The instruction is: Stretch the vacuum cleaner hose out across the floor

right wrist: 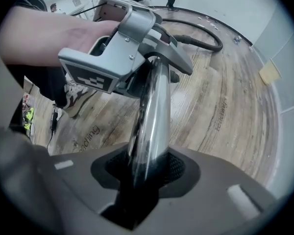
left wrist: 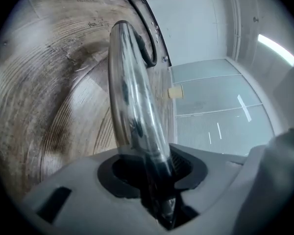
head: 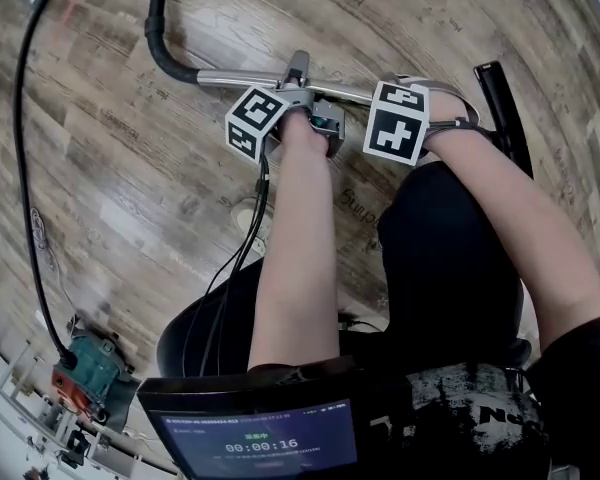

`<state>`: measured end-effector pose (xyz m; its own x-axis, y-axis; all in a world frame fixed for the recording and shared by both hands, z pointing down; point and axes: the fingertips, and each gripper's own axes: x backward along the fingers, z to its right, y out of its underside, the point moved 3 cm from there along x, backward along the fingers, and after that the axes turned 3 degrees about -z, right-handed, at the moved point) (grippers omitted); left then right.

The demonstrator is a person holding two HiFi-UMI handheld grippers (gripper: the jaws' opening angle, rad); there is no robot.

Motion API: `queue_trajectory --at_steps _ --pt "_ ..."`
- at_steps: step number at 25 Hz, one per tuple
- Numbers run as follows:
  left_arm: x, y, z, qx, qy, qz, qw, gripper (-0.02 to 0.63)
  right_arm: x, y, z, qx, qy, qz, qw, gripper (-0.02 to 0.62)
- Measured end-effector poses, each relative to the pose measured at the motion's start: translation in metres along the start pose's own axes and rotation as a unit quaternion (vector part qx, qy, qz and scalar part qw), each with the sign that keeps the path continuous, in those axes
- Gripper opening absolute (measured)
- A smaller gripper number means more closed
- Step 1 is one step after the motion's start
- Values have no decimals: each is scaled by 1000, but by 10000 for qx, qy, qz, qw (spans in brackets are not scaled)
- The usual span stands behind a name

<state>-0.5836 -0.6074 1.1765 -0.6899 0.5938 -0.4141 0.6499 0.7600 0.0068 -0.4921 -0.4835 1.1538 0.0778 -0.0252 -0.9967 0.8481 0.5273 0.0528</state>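
While held side by side over the brown wood-plank floor (head: 110,168), L tongs (left wrist: 154,169) and R tongs (right wrist: 142,173) each pinch the shiny chrome vacuum tube (head: 230,76), pads pressed on it w/ no gap. Tube sits roughly level above the floor. Its left end in head view joins the black flexible vacuum hose (head: 158,38), which curves away across the planks toward the top edge.
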Motion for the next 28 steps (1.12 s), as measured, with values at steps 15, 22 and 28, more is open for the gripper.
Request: queue_trajectory --at_steps 15,22,28 --pt "93 8 193 -166 -65 133 9998 95 192 -9 -36 -591 -485 759 9942 147" --pt "182 44 332 -277 -438 101 9986 87 348 11 -80 -677 -730 903 9909 140" --pt "246 82 420 -423 -728 124 9964 91 454 35 -123 -740 -1106 1082 9852 140"
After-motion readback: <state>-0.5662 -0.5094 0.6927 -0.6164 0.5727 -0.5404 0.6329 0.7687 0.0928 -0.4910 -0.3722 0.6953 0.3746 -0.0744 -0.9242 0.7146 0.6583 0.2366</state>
